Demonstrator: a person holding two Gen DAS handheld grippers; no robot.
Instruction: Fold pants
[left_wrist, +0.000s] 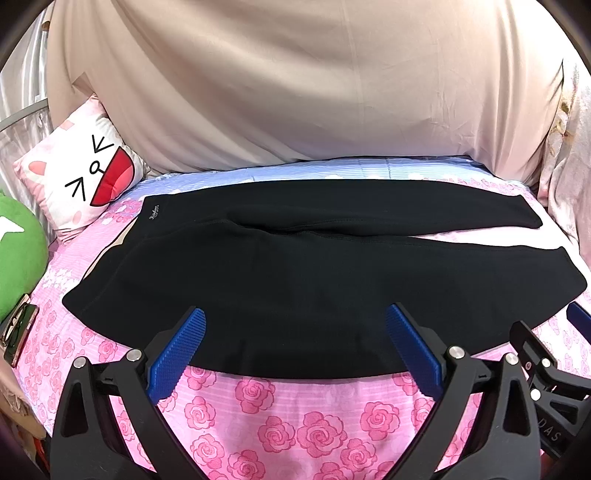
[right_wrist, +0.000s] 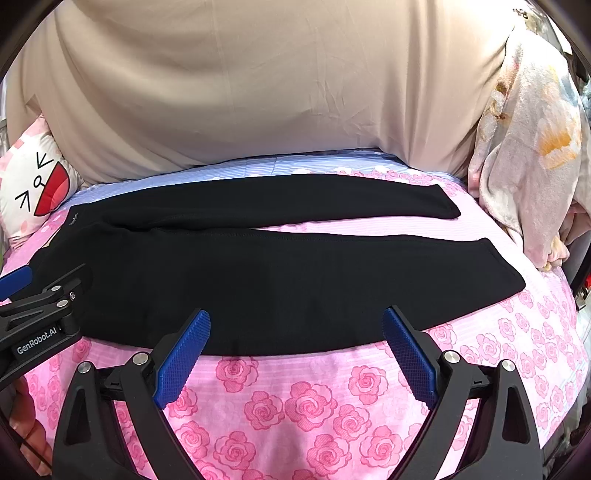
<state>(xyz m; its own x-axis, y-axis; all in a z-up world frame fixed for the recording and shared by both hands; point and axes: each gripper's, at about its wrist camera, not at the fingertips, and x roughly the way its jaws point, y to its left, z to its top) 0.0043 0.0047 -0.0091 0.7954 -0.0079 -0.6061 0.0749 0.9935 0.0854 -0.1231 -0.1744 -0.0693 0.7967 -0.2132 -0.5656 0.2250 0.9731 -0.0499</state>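
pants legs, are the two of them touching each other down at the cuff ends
Apart. In the right wrist view a strip of pink bedsheet shows between the far leg and the near leg at the cuffs; they meet only toward the waist.

Left gripper (left_wrist: 295, 317): jaws spread wide, blue pads (left_wrist: 177, 354) facing each other across an empty gap, nothing between them. Tilted forward and down, black arms forming a broad V at the bottom of the left wrist view. Right gripper (right_wrist: 296, 319): same pose, jaws wide apart, blue pads (right_wrist: 183, 356) with nothing held. Side by side, near each other: right gripper's black frame seen at the right edge of the left wrist view, left gripper's frame, marked "GenRobot.AI", at the left edge of the right wrist view. Part of a hand (right_wrist: 31, 435) visible low at the left of the right wrist view.
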